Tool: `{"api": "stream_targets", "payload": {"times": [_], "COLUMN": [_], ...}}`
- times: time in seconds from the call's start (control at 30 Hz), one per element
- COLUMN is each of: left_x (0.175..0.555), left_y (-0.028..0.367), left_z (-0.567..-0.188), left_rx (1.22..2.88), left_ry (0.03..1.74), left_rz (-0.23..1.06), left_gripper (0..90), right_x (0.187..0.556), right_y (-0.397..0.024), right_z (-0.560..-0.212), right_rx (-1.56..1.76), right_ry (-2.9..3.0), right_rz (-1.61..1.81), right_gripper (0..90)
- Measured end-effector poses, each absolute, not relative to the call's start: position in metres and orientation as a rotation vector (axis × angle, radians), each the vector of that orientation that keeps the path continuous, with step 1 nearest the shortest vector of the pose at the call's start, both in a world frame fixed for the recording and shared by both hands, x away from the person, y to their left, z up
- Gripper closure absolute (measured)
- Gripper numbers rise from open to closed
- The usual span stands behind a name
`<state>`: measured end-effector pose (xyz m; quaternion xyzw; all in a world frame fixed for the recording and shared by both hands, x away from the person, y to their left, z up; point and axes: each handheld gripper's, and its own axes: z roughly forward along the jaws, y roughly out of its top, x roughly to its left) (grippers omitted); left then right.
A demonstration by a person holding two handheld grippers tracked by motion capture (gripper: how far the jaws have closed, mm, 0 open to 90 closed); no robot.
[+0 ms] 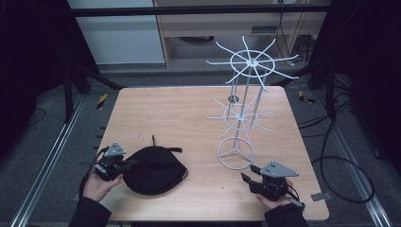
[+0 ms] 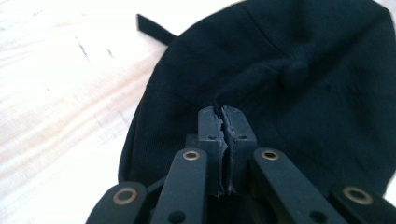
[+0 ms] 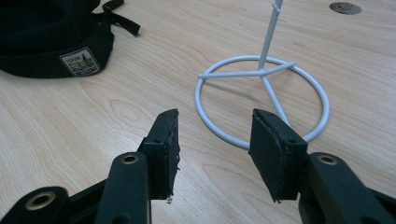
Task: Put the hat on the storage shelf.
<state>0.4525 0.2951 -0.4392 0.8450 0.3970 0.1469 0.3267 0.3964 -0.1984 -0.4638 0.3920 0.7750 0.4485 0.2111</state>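
Observation:
A black cap lies on the wooden table at the front left, crown up. My left gripper reaches its left side. In the left gripper view the jaws of the left gripper are pressed together, with a fold of the cap's fabric pinched at their tips. My right gripper rests at the front right, just short of the ring base of a white wire stand. In the right gripper view the right gripper stands open with nothing between its pads, the stand's base ahead and the cap at the upper left.
The white stand rises to two tiers of spoked hooks over the right half of the table. A round metal grommet sits in the tabletop behind it. Bare wood lies between the cap and the stand.

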Motion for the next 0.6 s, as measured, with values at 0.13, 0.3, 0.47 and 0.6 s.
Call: {"api": "stream_targets", "payload": {"times": [0.13,0.3,0.47,0.6], "left_x": [0.439,0.438,0.449,0.458], "left_y": [0.292,0.286,0.271,0.257], "left_z": [-0.436,-0.429,-0.426,-0.428], "left_rx": [2.222,2.258,2.322,2.369], "left_ry": [1.018,0.917,0.820,0.757], "left_rz": [0.385,0.408,0.414,0.390], "left_gripper": [82.5,56.3,46.2,43.8], "right_x": [0.396,0.397,0.398,0.398], "right_y": [-0.199,-0.200,-0.200,-0.200], "right_z": [-0.464,-0.465,-0.465,-0.465], "right_rx": [1.097,1.101,1.103,1.101], "right_ry": [2.152,2.157,2.156,2.164], "right_rz": [1.250,1.245,1.245,1.245], "right_gripper": [53.2,53.2,53.0,52.9]}}
